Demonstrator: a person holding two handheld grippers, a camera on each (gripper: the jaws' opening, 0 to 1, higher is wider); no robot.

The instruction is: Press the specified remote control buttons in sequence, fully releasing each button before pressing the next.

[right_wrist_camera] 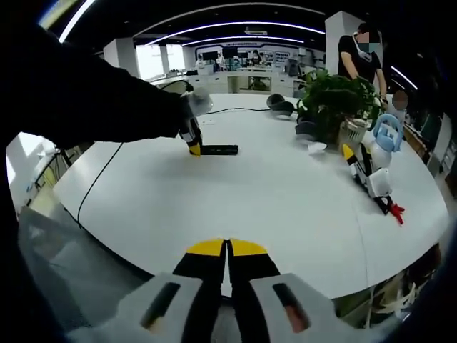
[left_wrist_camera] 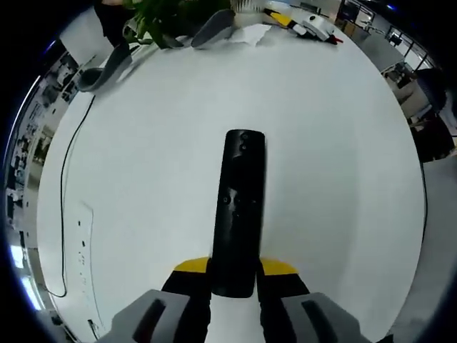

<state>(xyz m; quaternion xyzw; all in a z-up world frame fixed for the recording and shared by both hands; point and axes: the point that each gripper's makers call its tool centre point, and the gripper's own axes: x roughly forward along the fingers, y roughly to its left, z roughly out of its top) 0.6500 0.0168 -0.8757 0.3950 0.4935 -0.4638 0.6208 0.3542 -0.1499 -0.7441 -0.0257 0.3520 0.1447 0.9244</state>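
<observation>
Left gripper is clamped on the near end of the black remote, holding it flat over the white surface, well in from the edges. Right gripper hangs back at the near edge, jaws together, nothing in them, well apart from the remote. No button is being touched right now; judging by this, the pressing sequence looks barely begun or between presses, can't tell which.

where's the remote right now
The remote lies on the white table, its near end clamped in the left tool, far across from the right tool.
</observation>
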